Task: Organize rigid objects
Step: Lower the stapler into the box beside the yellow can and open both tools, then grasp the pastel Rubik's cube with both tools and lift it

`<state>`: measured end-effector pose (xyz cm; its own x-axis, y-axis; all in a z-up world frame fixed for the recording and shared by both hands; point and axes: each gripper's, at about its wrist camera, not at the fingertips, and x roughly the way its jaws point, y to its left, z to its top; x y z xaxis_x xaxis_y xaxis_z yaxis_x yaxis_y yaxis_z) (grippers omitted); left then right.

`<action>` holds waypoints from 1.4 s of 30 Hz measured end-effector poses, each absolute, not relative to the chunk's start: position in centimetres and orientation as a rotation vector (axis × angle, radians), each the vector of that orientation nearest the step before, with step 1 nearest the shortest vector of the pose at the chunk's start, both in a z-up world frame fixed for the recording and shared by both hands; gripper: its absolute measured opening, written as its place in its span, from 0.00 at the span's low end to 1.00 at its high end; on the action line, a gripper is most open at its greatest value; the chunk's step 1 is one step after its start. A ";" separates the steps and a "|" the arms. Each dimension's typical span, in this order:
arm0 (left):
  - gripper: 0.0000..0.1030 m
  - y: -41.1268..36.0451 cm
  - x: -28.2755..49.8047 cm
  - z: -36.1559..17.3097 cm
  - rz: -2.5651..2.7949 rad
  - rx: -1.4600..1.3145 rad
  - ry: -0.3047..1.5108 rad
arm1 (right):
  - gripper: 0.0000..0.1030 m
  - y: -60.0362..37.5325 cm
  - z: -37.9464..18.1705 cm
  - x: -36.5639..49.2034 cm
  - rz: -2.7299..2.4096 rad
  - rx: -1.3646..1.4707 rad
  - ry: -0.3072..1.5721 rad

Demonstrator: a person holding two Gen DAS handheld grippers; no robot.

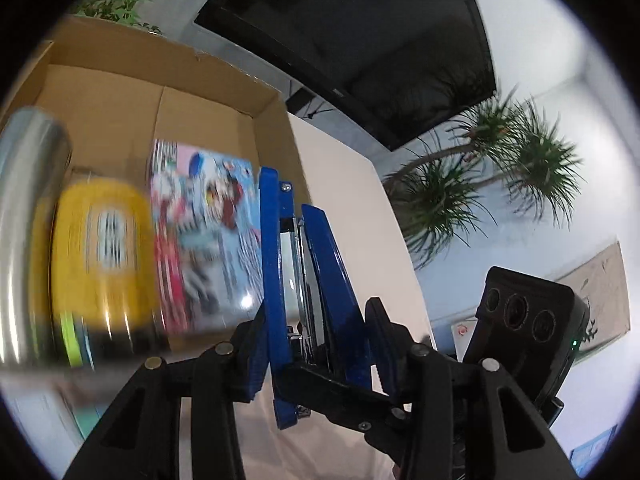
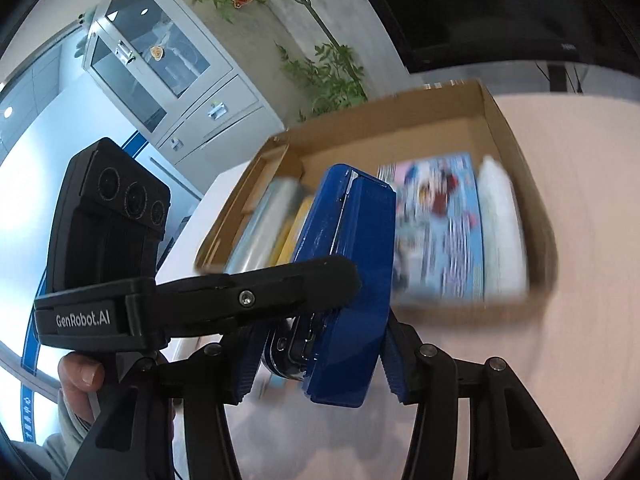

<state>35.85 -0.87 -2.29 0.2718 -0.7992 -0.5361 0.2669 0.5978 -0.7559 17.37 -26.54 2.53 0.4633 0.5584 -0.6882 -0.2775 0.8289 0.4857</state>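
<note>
Both grippers hold one blue stapler (image 1: 296, 280) in the air over the table, next to an open cardboard box (image 1: 120, 92). My left gripper (image 1: 316, 344) is shut on the stapler; the right gripper's black finger (image 1: 340, 392) crosses its base. In the right wrist view my right gripper (image 2: 320, 356) is shut on the same stapler (image 2: 348, 264), and the left gripper's finger (image 2: 240, 296) presses on its side. The box (image 2: 400, 120) holds a silver cylinder (image 1: 24, 232), a yellow item (image 1: 104, 256), a colourful printed pack (image 1: 204, 232) and a white item (image 2: 500, 232).
The pale table (image 2: 560, 360) carries the box. A dark monitor (image 1: 360, 32) stands behind it, with potted plants (image 1: 480, 176) and a glass-door cabinet (image 2: 160, 60) around. The other gripper's camera block (image 1: 528, 320) sits close on the right.
</note>
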 end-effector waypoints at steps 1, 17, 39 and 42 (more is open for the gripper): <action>0.42 -1.0 36.7 -2.6 -0.766 -0.597 1.073 | 0.48 -26.4 2.3 19.0 0.523 0.321 0.966; 0.49 0.7 37.3 -3.4 -0.573 -0.428 1.076 | 0.47 -24.3 -6.5 28.6 0.522 0.395 1.108; 0.71 9.0 27.1 -8.7 -0.469 -0.478 1.016 | 0.94 -16.0 -6.0 12.5 0.588 -0.034 0.896; 0.51 8.6 27.5 -10.3 -0.507 -0.513 1.068 | 0.87 -14.4 -8.4 12.4 0.563 -0.073 0.897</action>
<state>27.45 8.65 -10.29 0.3926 -0.6156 -0.6833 0.1397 0.7743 -0.6172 12.39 -14.37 -8.41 0.4901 0.4334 -0.7563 -0.4927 0.8535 0.1697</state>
